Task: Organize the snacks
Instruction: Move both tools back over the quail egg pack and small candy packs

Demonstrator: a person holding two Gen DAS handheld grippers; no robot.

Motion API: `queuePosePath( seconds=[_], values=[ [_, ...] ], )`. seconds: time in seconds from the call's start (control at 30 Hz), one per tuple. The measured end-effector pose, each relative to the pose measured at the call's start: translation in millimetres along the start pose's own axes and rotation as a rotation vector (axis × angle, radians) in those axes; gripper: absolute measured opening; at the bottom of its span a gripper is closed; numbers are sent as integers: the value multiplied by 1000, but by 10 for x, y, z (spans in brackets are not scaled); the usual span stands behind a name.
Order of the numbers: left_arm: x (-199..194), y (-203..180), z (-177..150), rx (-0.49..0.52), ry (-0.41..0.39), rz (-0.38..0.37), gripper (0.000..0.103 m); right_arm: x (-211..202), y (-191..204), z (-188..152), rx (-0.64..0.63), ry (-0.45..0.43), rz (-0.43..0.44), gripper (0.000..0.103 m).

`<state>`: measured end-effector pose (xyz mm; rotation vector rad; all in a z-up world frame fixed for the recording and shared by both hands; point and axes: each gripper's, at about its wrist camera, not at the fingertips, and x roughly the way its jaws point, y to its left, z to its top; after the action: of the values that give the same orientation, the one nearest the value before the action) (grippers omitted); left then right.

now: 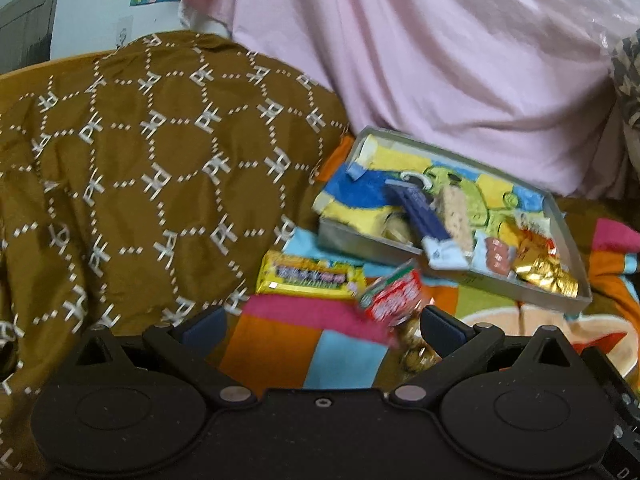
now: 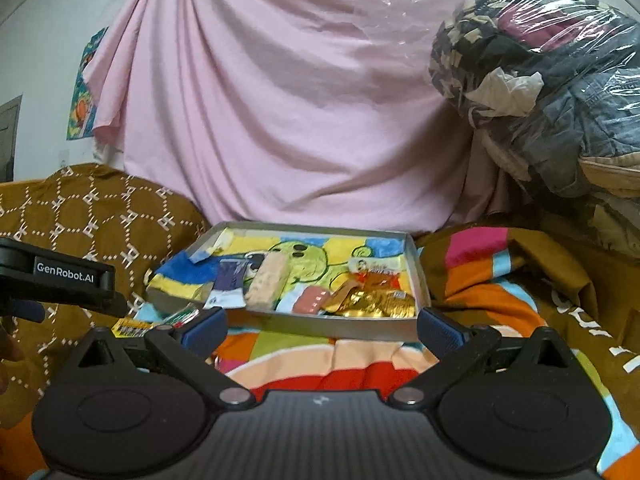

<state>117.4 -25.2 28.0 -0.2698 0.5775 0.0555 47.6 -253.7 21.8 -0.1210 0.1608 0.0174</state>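
Lying on the bed just outside the tray's point(image 1: 376, 250) near-left corner, the yellow packet point(image 1: 310, 278) and red packet point(image 1: 394, 294) await sorting, so the left gripper point(image 1: 320, 330) and right gripper point(image 2: 322, 328) hover with fingers spread, empty, over the blanket point(image 1: 280, 344).

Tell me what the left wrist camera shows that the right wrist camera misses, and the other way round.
Only the left wrist view shows the small gold-wrapped round sweets lying loose on the blanket, and the yellow snack pack in full. Only the right wrist view shows the plastic-wrapped bundle of clothes and the left gripper seen from the side. Both show the grey tray holding a gold packet and a pale cereal bar, the red-and-green packet outside it, and the pink sheet.
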Motion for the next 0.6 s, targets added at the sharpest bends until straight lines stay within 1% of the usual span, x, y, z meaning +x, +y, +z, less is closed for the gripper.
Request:
queuePosePath(
  seconds=[0.23,0.4,0.6],
  values=[
    [-48,102,-197,51,32,12,102,-44,119,-81,-34,58,32,103],
    [-43,196,-230,63,32,30,102,-24,213,-131,-78,84,58,103],
    [19,263,-289,94,42,53,102,51,349,-214,-128,157,106,103]
  ],
)
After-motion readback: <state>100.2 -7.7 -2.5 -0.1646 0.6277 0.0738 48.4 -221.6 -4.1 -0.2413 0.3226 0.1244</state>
